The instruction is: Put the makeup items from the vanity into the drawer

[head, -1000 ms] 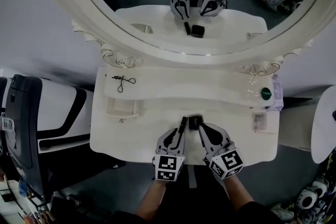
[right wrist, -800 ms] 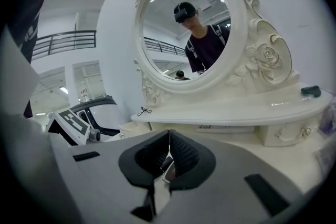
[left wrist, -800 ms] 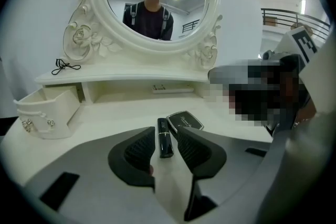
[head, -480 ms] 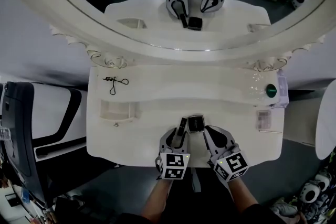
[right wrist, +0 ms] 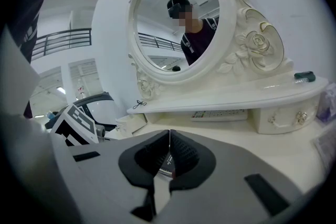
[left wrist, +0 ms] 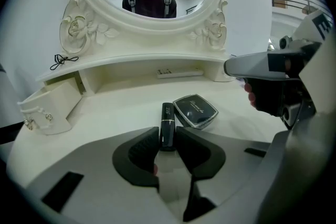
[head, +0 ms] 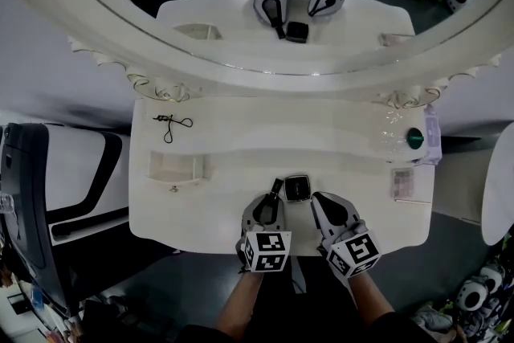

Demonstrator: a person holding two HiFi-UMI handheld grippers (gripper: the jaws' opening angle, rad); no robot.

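A black lipstick [head: 276, 189] [left wrist: 167, 131] lies on the white vanity top [head: 217, 205] with its near end between the jaws of my left gripper [head: 271, 205] [left wrist: 167, 147]. The jaws have just been closing a little. They stand close along its sides, open, and I see no squeeze. A black square compact [head: 298, 188] [left wrist: 195, 110] lies flat just right of the lipstick. My right gripper [head: 316, 199] [right wrist: 169, 157] is shut, pads together, tips at the compact's near right corner and nothing between them.
A small drawer [head: 177, 167] [left wrist: 50, 107] stands pulled open at the left under the shelf. On the shelf lie a black cord [head: 170, 123] at the left and a green-capped item [head: 414, 138] at the right. A flat palette [head: 401, 182] lies far right. A chair [head: 48, 189] stands left of the vanity.
Both grippers have come down onto the tabletop. The lipstick, carried in the left gripper a second ago, now rests on the top with the jaws loosened around it.
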